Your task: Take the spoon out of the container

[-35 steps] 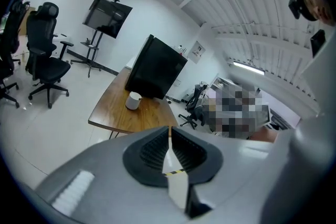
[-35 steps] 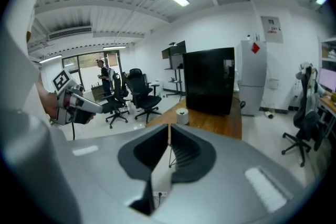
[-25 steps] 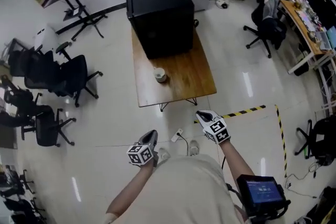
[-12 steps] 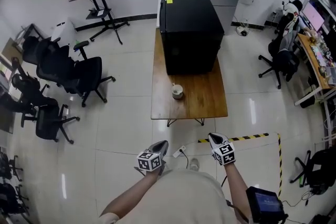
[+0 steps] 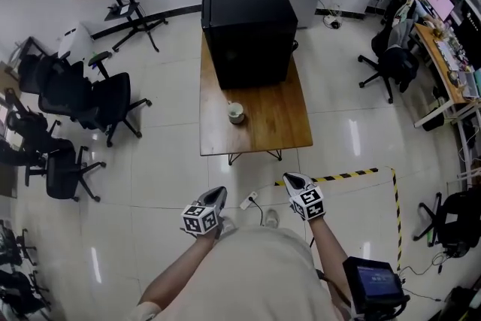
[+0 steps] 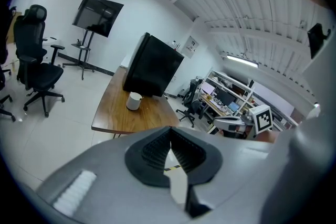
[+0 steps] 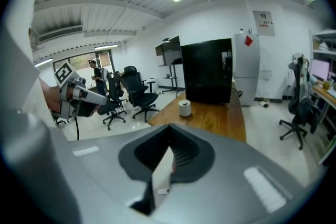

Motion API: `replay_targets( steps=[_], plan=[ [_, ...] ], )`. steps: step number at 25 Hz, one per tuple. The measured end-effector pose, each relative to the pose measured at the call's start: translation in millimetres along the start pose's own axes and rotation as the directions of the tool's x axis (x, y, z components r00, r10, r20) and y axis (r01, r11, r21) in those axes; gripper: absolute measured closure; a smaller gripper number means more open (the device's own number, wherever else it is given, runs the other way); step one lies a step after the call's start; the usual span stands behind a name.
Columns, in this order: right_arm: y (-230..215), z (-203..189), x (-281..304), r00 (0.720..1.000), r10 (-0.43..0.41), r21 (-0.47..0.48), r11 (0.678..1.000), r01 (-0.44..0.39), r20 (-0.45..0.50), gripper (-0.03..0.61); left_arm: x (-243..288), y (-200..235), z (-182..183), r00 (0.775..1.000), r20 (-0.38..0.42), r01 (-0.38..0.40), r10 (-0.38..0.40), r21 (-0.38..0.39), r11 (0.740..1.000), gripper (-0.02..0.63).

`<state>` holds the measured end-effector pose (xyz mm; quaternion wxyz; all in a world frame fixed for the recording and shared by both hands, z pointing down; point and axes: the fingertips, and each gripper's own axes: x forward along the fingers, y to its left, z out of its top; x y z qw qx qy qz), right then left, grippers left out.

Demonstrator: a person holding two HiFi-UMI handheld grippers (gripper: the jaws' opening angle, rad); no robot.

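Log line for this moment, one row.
stage: standing short of table | left gripper: shut, empty | right gripper: shut, empty | cup: on table, untouched

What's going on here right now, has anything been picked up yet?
Nothing is held yet. A person stands back from the wooden table with the left gripper and right gripper out in front, both shut and empty. The white container sits on the table near a black box, untouched. Any spoon in it is too small to see.
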<state>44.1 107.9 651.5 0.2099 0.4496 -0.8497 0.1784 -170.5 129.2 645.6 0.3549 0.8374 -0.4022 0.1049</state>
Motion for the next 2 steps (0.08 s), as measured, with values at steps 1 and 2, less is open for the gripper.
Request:
replay_targets(
  steps=[1, 2],
  plan=[
    [-1.5, 2.3, 1.0, 1.0, 0.001, 0.013, 1.0, -0.001, 0.009, 0.574, 0.6, -0.7, 1.2, 1.0, -0.001, -0.002, 0.002, 0.007, 1.0, 0.63],
    [-3.1, 4.6, 2.1, 1.0, 0.002, 0.026, 1.0, -0.003, 0.019, 0.574, 1.2, -1.4, 2.1, 1.0, -0.002, -0.004, 0.004, 0.013, 1.0, 0.63]
  ],
)
